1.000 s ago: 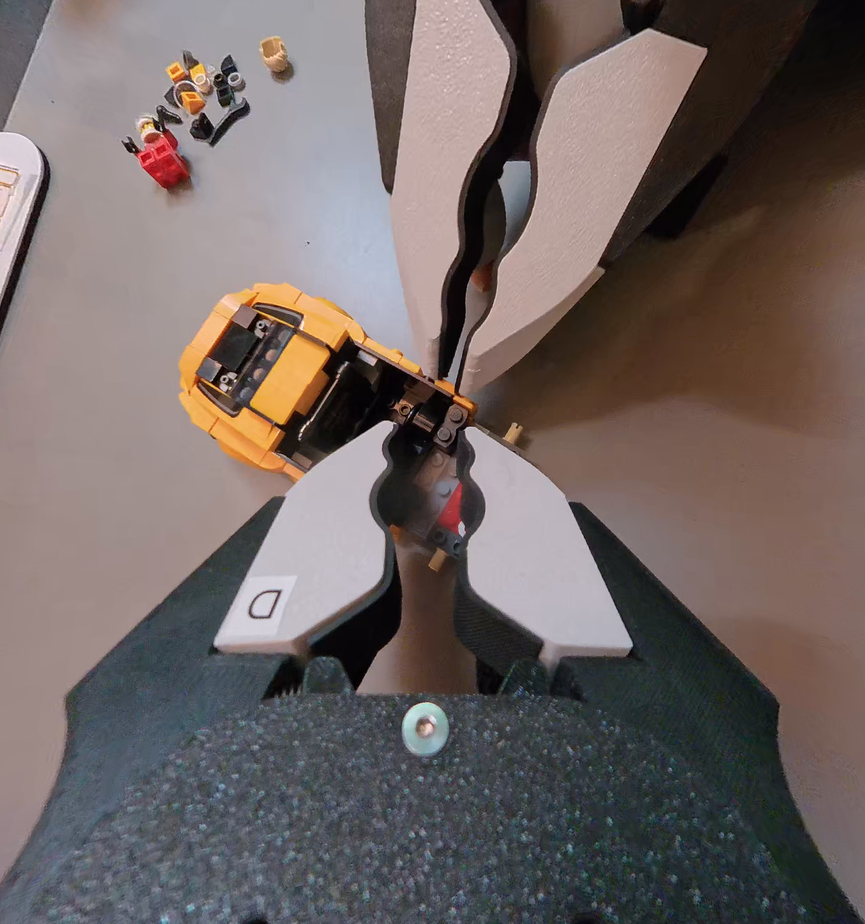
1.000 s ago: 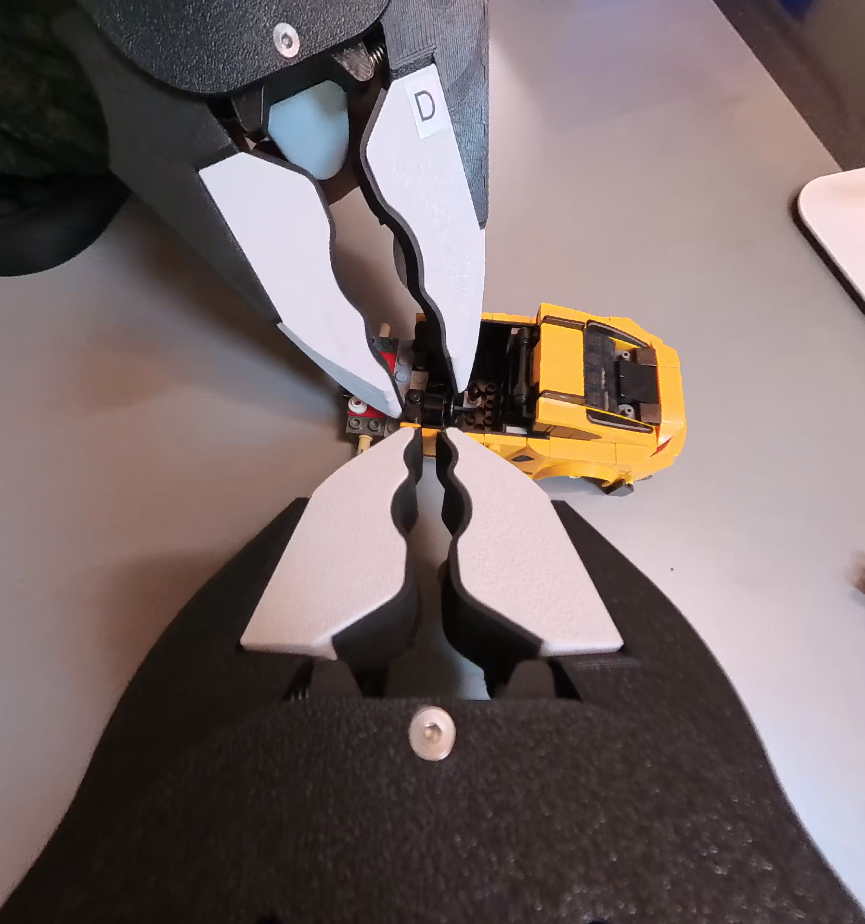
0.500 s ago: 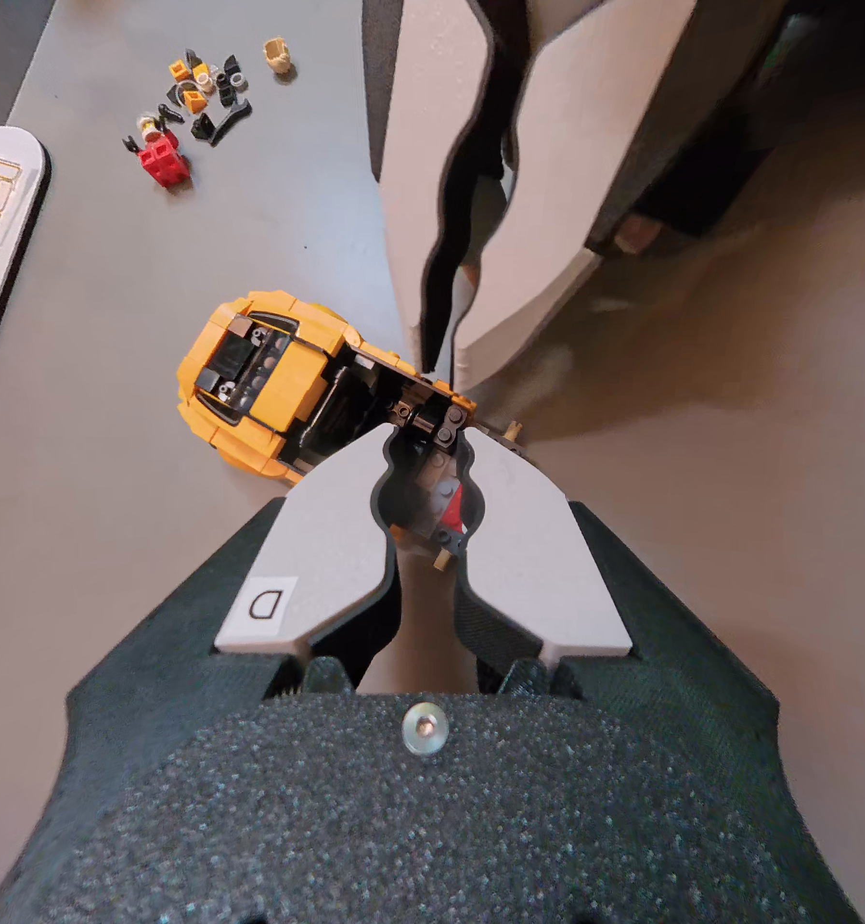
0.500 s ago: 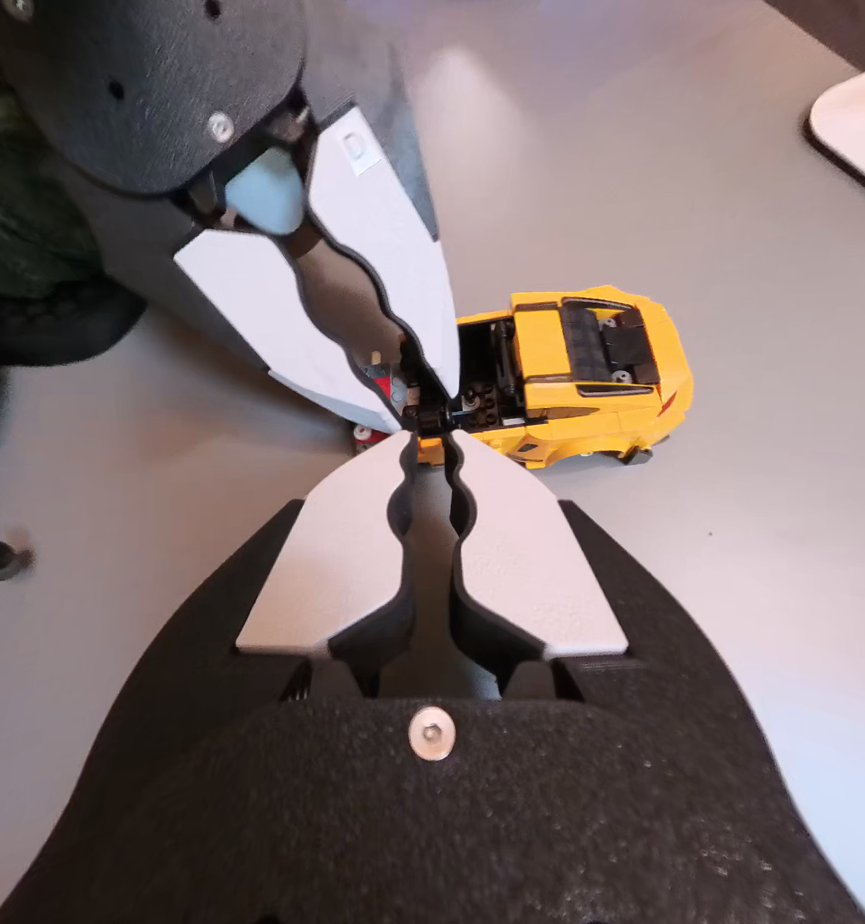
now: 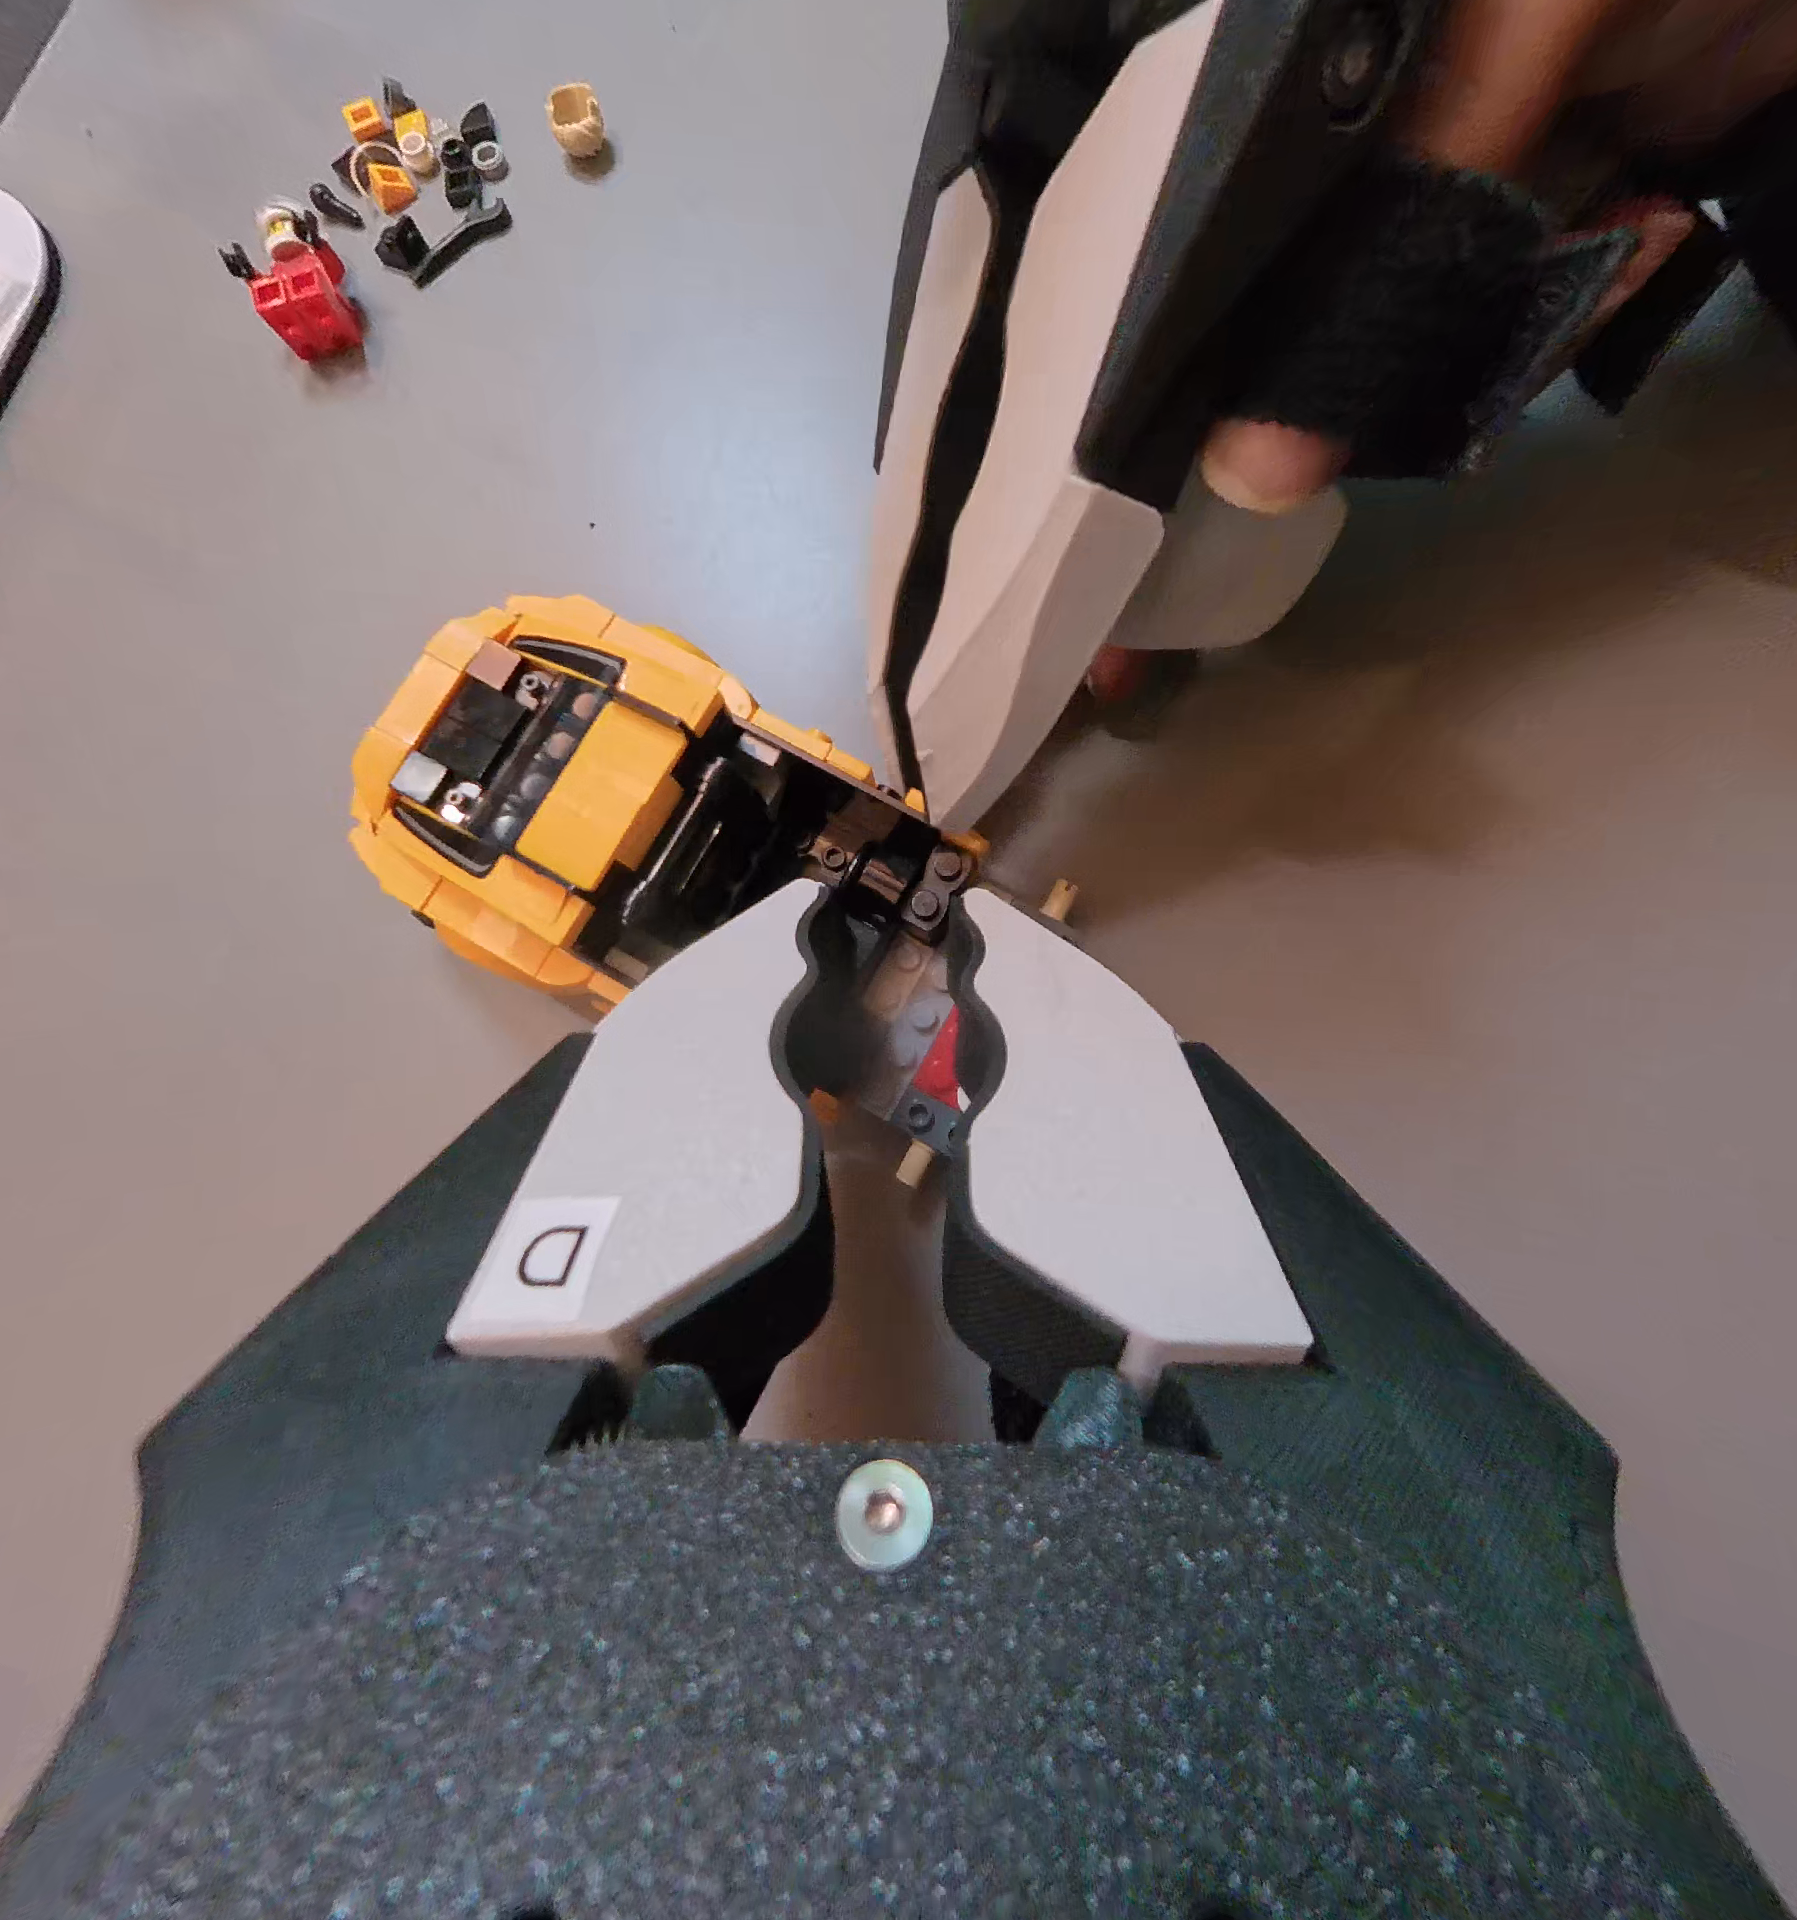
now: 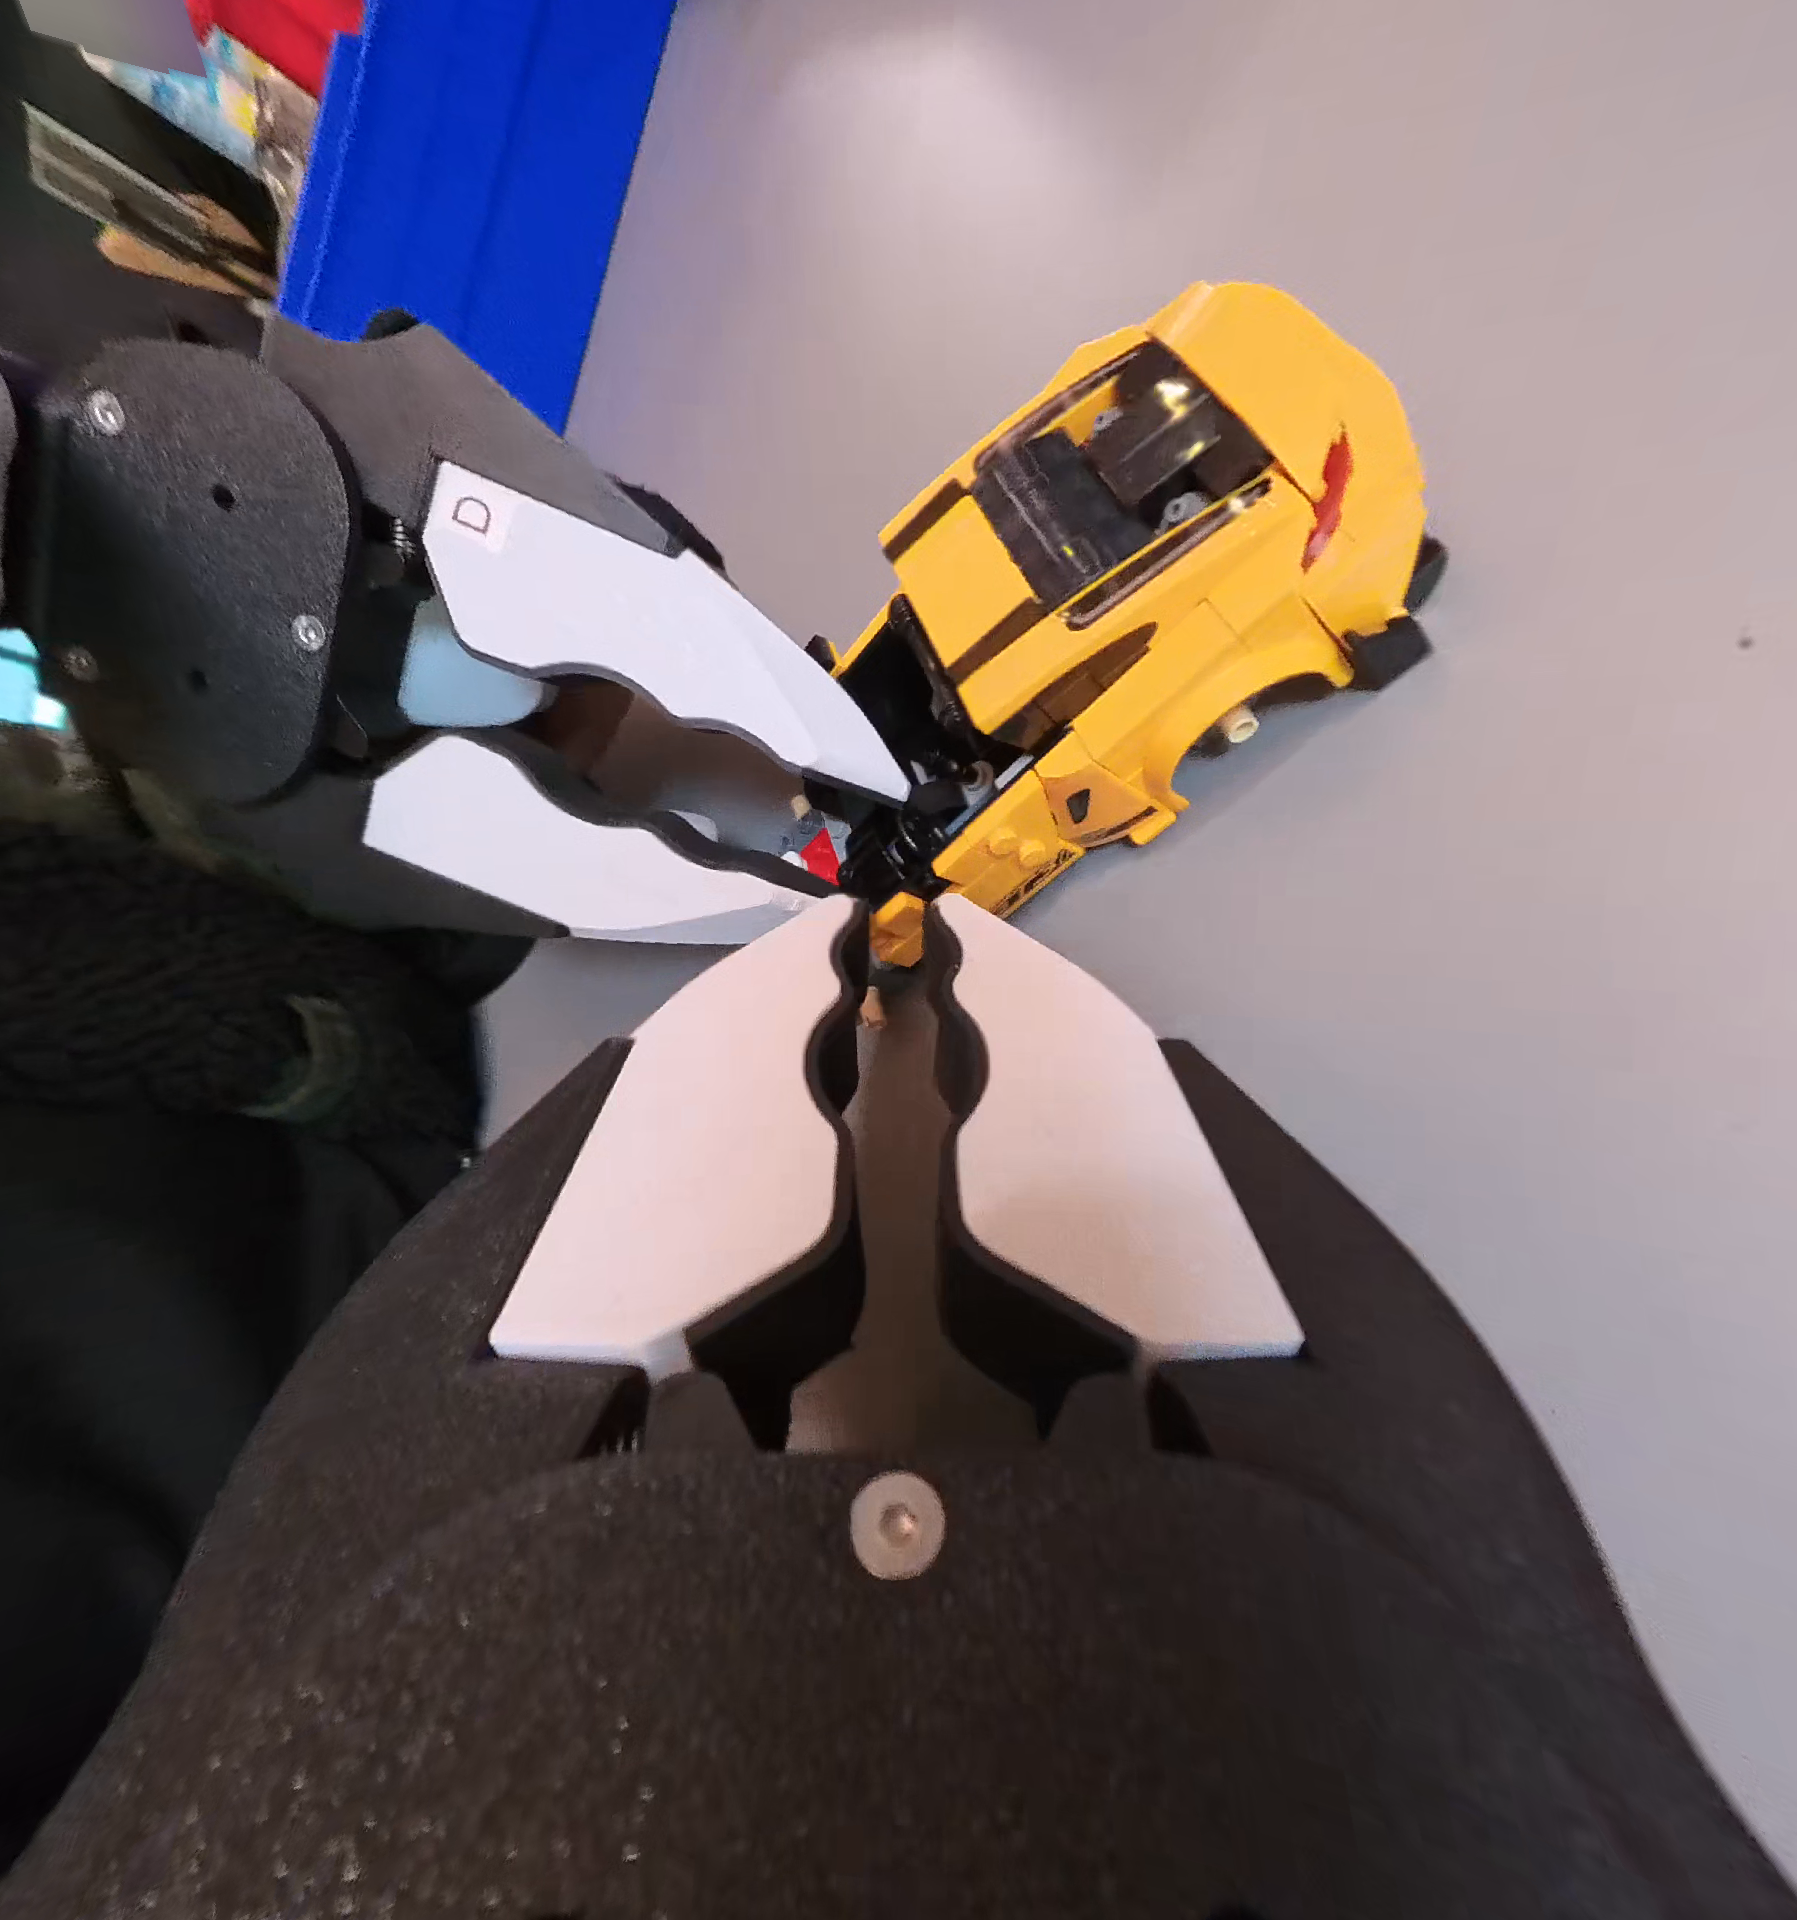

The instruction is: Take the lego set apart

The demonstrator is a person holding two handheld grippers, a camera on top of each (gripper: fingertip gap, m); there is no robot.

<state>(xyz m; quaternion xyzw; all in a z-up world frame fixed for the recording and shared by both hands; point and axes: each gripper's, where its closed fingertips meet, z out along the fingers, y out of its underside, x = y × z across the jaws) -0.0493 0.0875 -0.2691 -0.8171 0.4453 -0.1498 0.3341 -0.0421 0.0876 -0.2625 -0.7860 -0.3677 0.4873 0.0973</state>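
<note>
**Right gripper rolled over on the car's stripped end, looks like a twist-off**

Compared with a second ago, the right gripper (image 6: 889,920) has tipped well over: its view of the table (image 6: 1496,208) is slanted now and the yellow car (image 5: 551,790) sits diagonally in it, where before it lay level. In the left view, that gripper has swung so you now see its side and a fingertip (image 5: 1263,473) of the person's hand on it. The car itself has barely shifted on the table. My guess is that's a prying twist to snap off the yellow side piece (image 6: 899,925), so the next bit may be about to come free.

Jaws: the left gripper (image 5: 889,935) is narrowed down around the bare grey, black and red chassis end (image 5: 920,1029), pinning it. The right one is nearly closed, pinching that small yellow bit at its tips.

The car lies on the grey table, rear bodywork and dark window intact, front stripped to the frame, no wheels on the axle pegs I can see. A pile of loose bits (image 5: 395,197) sits well apart at the far left.
</note>
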